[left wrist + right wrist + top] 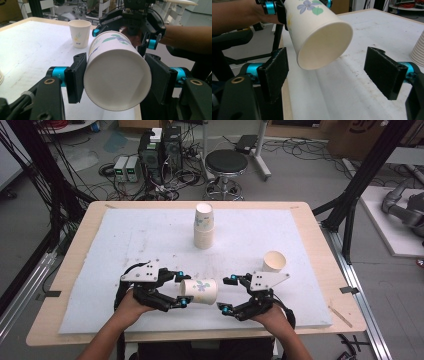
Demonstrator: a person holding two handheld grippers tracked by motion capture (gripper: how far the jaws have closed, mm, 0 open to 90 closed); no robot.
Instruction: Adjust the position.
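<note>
A paper cup with a flower print (pixel 200 291) lies level above the white mat, held sideways. My left gripper (pixel 182 289) is shut on its base end, and both pads (pixel 76 77) press on the cup (pixel 117 80) in the left gripper view. The cup's open mouth (pixel 319 37) faces my right gripper (pixel 329 72), whose jaws stand wide apart with nothing between them. That right gripper (pixel 229 295) is just to the right of the cup's rim, apart from it.
A stack of paper cups (pixel 204 226) stands at the mat's far middle. A single upright cup (pixel 274 261) is behind the right gripper. The white mat (pixel 125 240) covers the wooden table. A stool (pixel 226 162) and cables sit beyond the far edge.
</note>
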